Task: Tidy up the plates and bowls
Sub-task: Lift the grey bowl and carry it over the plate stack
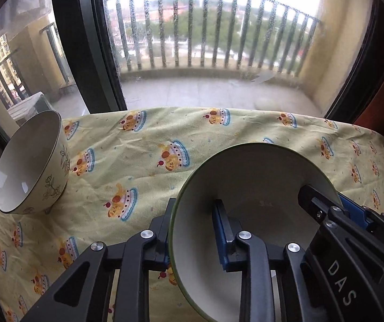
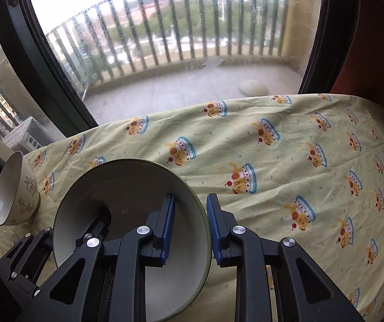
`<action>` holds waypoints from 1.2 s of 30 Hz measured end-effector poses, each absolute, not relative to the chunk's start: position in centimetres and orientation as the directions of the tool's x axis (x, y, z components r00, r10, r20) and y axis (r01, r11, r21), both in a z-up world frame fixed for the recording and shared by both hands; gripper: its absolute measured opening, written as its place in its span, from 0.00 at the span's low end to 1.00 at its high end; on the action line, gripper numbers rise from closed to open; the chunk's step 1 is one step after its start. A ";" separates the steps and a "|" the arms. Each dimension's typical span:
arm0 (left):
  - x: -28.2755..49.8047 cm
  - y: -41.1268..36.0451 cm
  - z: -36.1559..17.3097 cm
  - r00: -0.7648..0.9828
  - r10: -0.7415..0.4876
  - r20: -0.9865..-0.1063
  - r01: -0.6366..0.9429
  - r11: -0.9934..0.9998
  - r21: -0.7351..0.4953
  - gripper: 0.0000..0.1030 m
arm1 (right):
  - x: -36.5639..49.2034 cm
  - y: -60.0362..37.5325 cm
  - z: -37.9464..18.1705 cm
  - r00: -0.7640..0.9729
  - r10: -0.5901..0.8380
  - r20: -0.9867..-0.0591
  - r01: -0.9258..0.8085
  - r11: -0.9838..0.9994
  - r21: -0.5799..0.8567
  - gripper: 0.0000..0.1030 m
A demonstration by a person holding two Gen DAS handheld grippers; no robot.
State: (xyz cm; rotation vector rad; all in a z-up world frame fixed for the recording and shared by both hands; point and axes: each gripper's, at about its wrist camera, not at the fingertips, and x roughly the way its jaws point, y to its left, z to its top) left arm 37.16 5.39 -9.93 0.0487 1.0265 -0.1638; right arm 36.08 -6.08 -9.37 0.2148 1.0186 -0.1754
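Observation:
A wide white bowl with a green rim (image 1: 253, 177) (image 2: 127, 182) sits low over the yellow cloth, held from two sides. My left gripper (image 1: 194, 214) straddles its left rim, one blue-padded finger inside and one outside, shut on the wall. My right gripper (image 2: 191, 201) straddles the opposite rim the same way and is shut on it. Each gripper shows in the other's view: the right gripper (image 1: 323, 201) on the far right rim, the left gripper (image 2: 95, 222) on the left rim. A smaller cream bowl with leaf drawings (image 1: 31, 163) (image 2: 15, 190) stands to the left near the cloth's edge.
The table wears a yellow cloth with cartoon cake prints (image 1: 143, 139) (image 2: 285, 161). Right behind its far edge is a large window with a dark frame (image 1: 90, 53) (image 2: 39, 61), and a balcony railing beyond the glass. Dark red walls flank the table.

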 end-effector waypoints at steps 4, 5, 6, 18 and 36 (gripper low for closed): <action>37.2 5.4 -9.9 0.506 -0.111 -0.855 0.158 0.987 -0.035 0.22 | 35.9 -6.0 -9.3 0.509 -0.047 -0.859 0.246 0.965 0.093 0.24; 37.1 5.5 -9.9 0.505 -0.112 -0.856 0.159 0.987 -0.035 0.22 | 35.9 -6.0 -9.2 0.508 -0.047 -0.860 0.245 0.965 0.092 0.24; 37.0 5.4 -9.8 0.504 -0.113 -0.856 0.163 0.986 -0.034 0.22 | 35.8 -6.0 -9.2 0.507 -0.047 -0.861 0.245 0.965 0.091 0.24; 34.3 4.5 -8.4 0.510 -0.118 -0.852 0.157 0.987 -0.043 0.22 | 33.4 -6.6 -7.9 0.501 -0.049 -0.864 0.247 0.965 0.089 0.24; 27.8 0.7 -3.0 0.571 -0.117 -0.813 0.121 0.991 -0.057 0.22 | 27.2 -10.8 -2.3 0.555 -0.039 -0.831 0.218 0.971 0.100 0.24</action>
